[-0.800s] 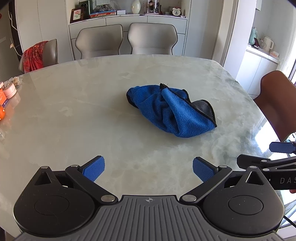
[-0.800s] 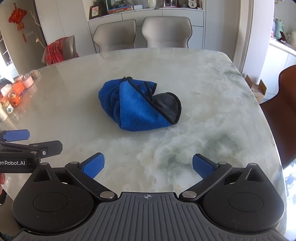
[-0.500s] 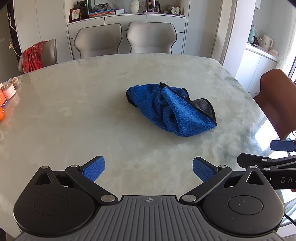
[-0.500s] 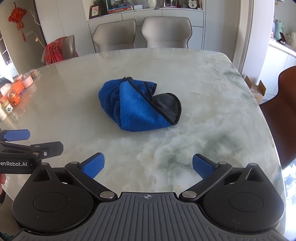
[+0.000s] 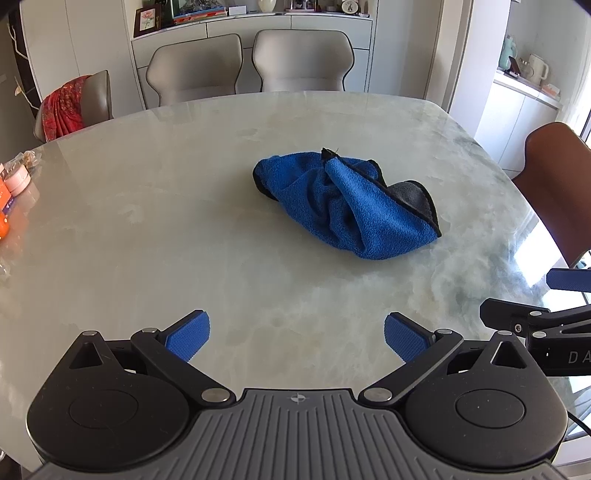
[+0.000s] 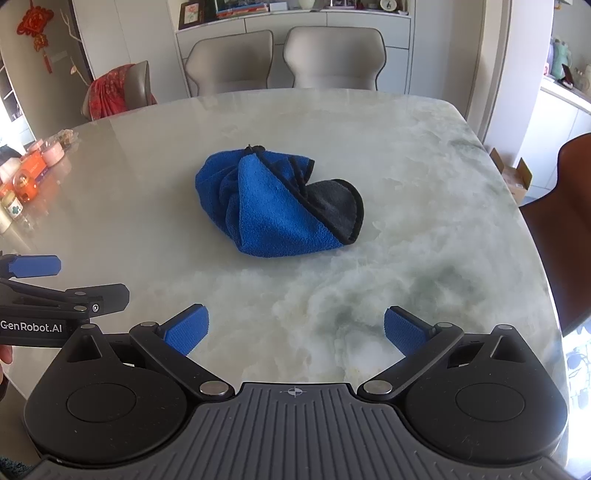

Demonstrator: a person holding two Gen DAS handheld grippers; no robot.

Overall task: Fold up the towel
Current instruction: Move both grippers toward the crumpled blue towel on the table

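Observation:
A crumpled blue towel [image 5: 343, 205] with a black hem and a grey underside lies in a heap near the middle of the marble table [image 5: 147, 221]. The same towel [image 6: 273, 206] shows its grey flap on the right in the right wrist view. My left gripper [image 5: 297, 338] hovers over the table's near edge, open, well short of the towel. My right gripper [image 6: 295, 330] stands open beside it at the same distance. Nothing sits between either pair of blue pads. Each gripper appears at the edge of the other's view.
Two beige chairs [image 5: 251, 62] stand at the far side, a chair with red cloth [image 5: 66, 107] at the far left, a brown chair [image 5: 557, 184] at the right. Small jars and orange boxes [image 6: 29, 177] crowd the table's left edge. A cabinet [image 5: 258, 22] lines the back wall.
Both grippers have shifted only slightly; the view has crept a little toward the table. The towel has not moved and both grippers stay open.

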